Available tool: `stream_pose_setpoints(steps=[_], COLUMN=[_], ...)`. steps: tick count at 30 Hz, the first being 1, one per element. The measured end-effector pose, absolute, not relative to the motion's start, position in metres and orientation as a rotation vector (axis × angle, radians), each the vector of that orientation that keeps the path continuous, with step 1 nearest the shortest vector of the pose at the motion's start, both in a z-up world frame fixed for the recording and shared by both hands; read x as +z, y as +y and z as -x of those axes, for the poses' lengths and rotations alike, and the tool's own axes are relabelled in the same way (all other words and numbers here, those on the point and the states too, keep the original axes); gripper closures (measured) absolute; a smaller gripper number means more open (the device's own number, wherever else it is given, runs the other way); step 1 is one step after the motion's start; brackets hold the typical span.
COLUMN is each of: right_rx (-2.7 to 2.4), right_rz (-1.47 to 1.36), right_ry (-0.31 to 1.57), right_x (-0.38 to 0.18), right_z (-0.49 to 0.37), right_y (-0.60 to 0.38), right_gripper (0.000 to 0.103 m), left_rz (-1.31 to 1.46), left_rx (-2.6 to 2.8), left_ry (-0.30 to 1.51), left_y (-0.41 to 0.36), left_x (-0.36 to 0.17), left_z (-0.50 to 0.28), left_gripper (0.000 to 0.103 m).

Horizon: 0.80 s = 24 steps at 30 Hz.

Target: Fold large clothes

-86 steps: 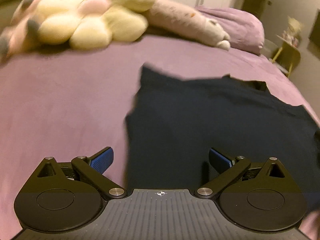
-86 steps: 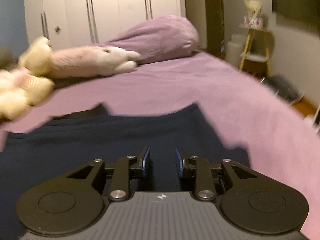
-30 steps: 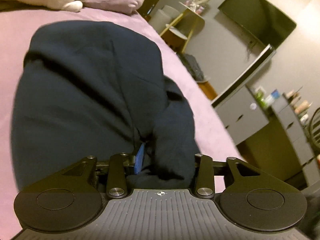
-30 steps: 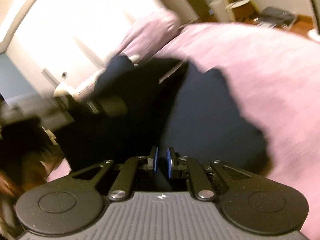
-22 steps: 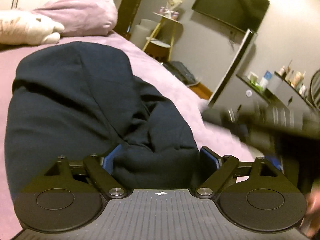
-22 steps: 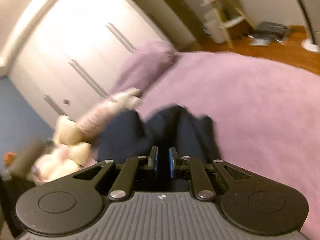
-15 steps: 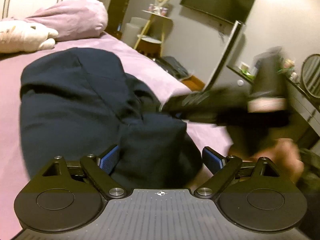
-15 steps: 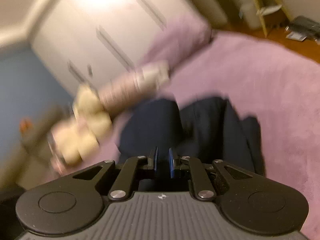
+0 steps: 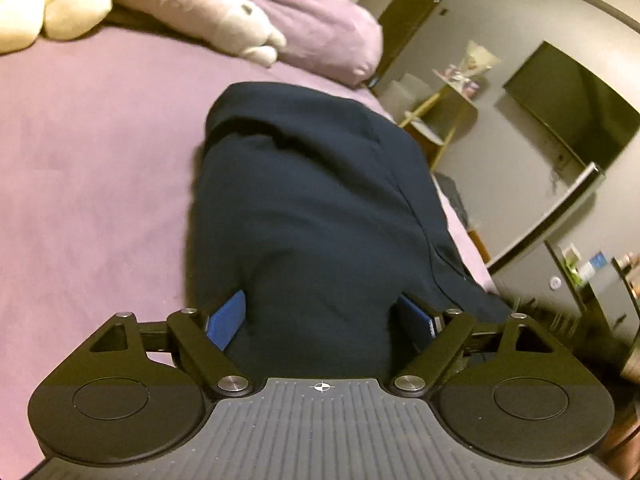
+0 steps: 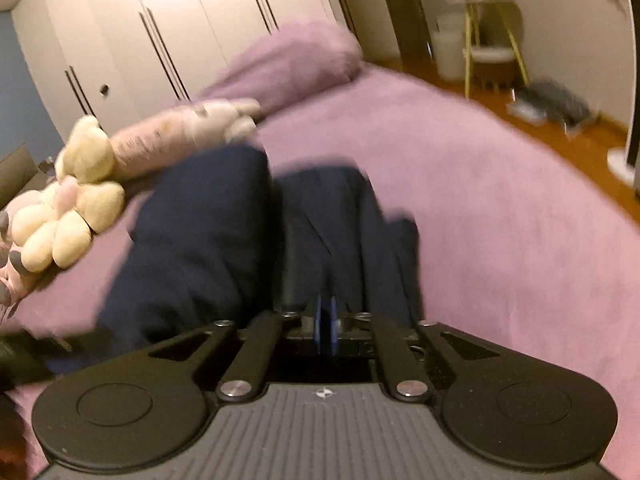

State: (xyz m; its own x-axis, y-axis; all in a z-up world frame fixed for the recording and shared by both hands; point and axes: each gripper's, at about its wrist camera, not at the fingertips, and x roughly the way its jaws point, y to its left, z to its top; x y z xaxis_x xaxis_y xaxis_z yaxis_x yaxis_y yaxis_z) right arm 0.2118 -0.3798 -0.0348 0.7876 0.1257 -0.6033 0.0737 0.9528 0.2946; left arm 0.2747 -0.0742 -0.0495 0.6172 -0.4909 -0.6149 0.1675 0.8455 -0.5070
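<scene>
A dark navy garment (image 9: 316, 208) lies bunched in a long heap on the purple bed (image 9: 92, 168). My left gripper (image 9: 324, 320) is open, with its blue pads either side of the heap's near end; cloth sits between the jaws. In the right wrist view the same garment (image 10: 224, 240) lies in folds ahead. My right gripper (image 10: 325, 320) has its blue pads almost together, and a thin edge of navy cloth appears to run between them. The view is blurred.
Cream and pink plush toys (image 9: 52, 8) (image 10: 80, 200) and a purple pillow (image 9: 320, 36) lie at the head of the bed. White wardrobes (image 10: 160, 32) stand behind. A yellow side table (image 9: 448, 108), a wall TV (image 9: 572, 120) and wooden floor (image 10: 560, 128) are beyond the bed's edge.
My left gripper opened about 0.7 s ago and stays open around the cloth. My right gripper has stayed shut and swung across the bed. The flat garment is now gathered into a heap.
</scene>
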Motion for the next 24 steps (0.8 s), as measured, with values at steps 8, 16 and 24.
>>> stream_pose_setpoints(steps=[8, 16, 24], right_rx=[0.179, 0.024, -0.014], right_rz=[-0.167, 0.087, -0.088], right_ry=[0.631, 0.705, 0.628], right_x=[0.022, -0.079, -0.096], right_z=[-0.316, -0.390, -0.368], right_y=[-0.291, -0.271, -0.322], right_gripper=[0.093, 0.091, 0.094], left_rz=[0.449, 0.440, 0.357], left_rx=[-0.439, -0.147, -0.065], left_ry=[0.844, 0.747, 0.704], left_y=[-0.059, -0.066, -0.152], left_x=[-0.046, -0.017, -0.071], left_z=[-0.275, -0.341, -0.417], left_gripper=[0.012, 0.009, 0.005])
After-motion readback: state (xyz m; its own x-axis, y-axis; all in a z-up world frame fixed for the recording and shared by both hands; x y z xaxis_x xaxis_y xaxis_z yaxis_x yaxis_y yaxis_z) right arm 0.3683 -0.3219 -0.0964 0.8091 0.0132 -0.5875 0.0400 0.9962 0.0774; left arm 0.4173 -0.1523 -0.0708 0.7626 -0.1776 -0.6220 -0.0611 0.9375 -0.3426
